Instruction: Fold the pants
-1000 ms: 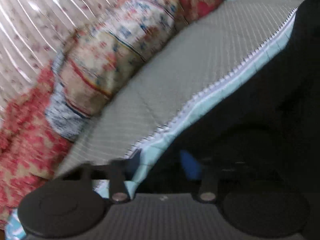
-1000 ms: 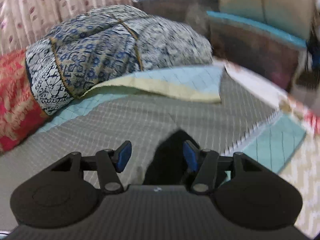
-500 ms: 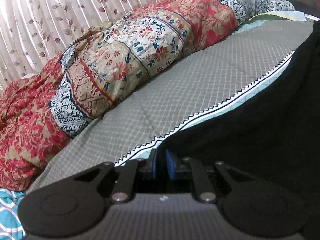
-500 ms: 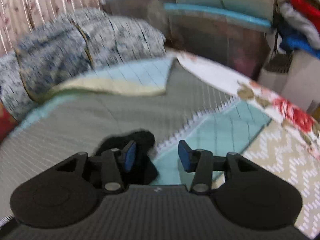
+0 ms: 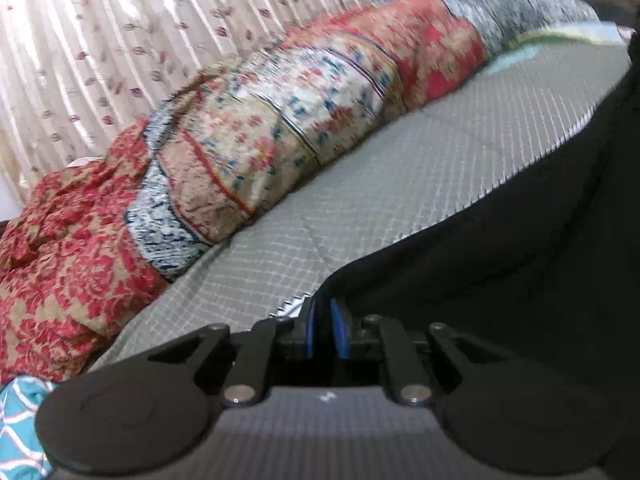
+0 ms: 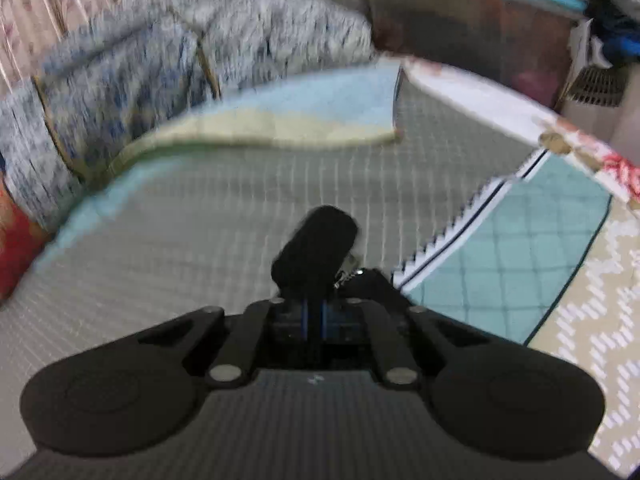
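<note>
Here the left gripper is clamped on an edge of the black pants, which spread to its right over the grey quilt. The right gripper pinches another black fold near the quilt's zigzag border.

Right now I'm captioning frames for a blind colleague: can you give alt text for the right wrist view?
The right gripper is shut on a fold of black pants over a grey checked quilt. Behind lie a blue-and-white patterned blanket and a turned-back pale blue quilt corner; the image is blurred.
</note>
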`<state>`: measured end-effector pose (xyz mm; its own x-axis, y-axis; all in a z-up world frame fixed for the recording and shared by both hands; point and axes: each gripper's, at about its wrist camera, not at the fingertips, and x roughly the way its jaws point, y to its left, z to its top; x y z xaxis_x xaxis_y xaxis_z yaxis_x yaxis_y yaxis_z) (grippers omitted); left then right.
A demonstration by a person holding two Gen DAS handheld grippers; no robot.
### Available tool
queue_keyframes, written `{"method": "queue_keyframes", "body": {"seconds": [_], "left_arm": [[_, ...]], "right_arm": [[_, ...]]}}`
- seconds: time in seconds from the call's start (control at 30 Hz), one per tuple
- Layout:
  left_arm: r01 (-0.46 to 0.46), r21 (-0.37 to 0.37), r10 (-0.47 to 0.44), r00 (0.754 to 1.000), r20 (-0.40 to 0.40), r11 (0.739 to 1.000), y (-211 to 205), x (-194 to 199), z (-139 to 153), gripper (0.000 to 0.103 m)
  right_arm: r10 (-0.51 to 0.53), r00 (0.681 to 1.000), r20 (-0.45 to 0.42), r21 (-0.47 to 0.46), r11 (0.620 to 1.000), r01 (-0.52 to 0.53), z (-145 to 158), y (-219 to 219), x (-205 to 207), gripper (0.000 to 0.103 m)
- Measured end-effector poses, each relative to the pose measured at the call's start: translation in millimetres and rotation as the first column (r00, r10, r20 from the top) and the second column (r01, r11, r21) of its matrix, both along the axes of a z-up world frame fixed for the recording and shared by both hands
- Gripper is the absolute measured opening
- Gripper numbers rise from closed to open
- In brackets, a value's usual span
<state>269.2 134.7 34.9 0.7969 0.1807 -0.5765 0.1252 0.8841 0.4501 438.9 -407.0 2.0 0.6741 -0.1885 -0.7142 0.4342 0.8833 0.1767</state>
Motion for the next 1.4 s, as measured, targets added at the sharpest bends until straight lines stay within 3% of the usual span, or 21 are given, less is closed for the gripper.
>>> {"method": "queue_keyframes", "body": {"seconds": [0.23, 0.43, 0.6, 0.7, 0.87, 1.0, 1.03, 1.1, 1.13, 1.17, 1.23, 1.27, 1.4], "left_arm": [[-0.037, -0.118, 0.055, 0.986, 0.156, 0.992, 4, -67, 58, 0.009], [-0.011, -0.191, 0.052, 0.976, 0.214, 0.982, -5, -164, 86, 0.010], [-0.023, -0.235, 0.071, 0.978, 0.195, 0.972, -19, -244, 79, 0.010], [-0.053, -0.292, 0.099, 0.985, 0.144, 0.955, -22, -284, 66, 0.010], [-0.092, -0.293, 0.125, 0.988, 0.095, 0.952, -25, -330, 42, 0.003], [-0.148, -0.381, 0.181, 0.982, 0.052, 0.913, -8, -353, 35, 0.003], [-0.157, -0.385, 0.187, 0.981, 0.042, 0.909, -4, -356, 34, 0.007], [-0.199, -0.391, 0.232, 0.972, 0.039, 0.899, 4, -362, 35, 0.013], [-0.222, -0.414, 0.259, 0.965, 0.036, 0.883, 11, -365, 37, 0.023], [-0.248, -0.451, 0.291, 0.957, 0.026, 0.857, 20, -367, 40, 0.030], [-0.300, -0.548, 0.346, 0.938, -0.021, 0.781, 41, -366, 47, 0.060], [-0.315, -0.606, 0.363, 0.930, -0.046, 0.730, 53, -365, 50, 0.063], [-0.346, -0.779, 0.376, 0.914, -0.152, 0.523, 89, -348, 54, 0.091]], "right_arm": [[0.015, 0.972, 0.235, 0.132, 0.990, -0.047, 75, -29, -78, 0.008], [-0.043, 0.959, 0.281, 0.298, 0.953, -0.045, 103, -67, -183, 0.008], [-0.077, 0.964, 0.255, 0.367, 0.930, -0.023, 91, -92, -271, 0.008], [-0.090, 0.965, 0.248, 0.387, 0.922, -0.014, 83, -98, -316, 0.008], [-0.159, 0.953, 0.256, 0.427, 0.904, 0.036, 58, -111, -388, 0.008], [-0.259, 0.945, 0.199, 0.483, 0.865, 0.136, 28, -123, -420, 0.006], [-0.267, 0.946, 0.184, 0.465, 0.872, 0.155, 22, -121, -422, 0.008], [-0.298, 0.945, 0.132, 0.421, 0.880, 0.219, 14, -121, -421, 0.023], [-0.352, 0.929, 0.113, 0.434, 0.858, 0.273, 9, -123, -424, 0.043], [-0.398, 0.911, 0.108, 0.466, 0.830, 0.307, 6, -126, -428, 0.050], [-0.452, 0.882, 0.131, 0.525, 0.786, 0.325, 0, -130, -439, 0.050], [-0.448, 0.883, 0.141, 0.530, 0.787, 0.315, -1, -129, -441, 0.050], [-0.378, 0.903, 0.205, 0.469, 0.847, 0.248, 7, -117, -441, 0.050]]}}
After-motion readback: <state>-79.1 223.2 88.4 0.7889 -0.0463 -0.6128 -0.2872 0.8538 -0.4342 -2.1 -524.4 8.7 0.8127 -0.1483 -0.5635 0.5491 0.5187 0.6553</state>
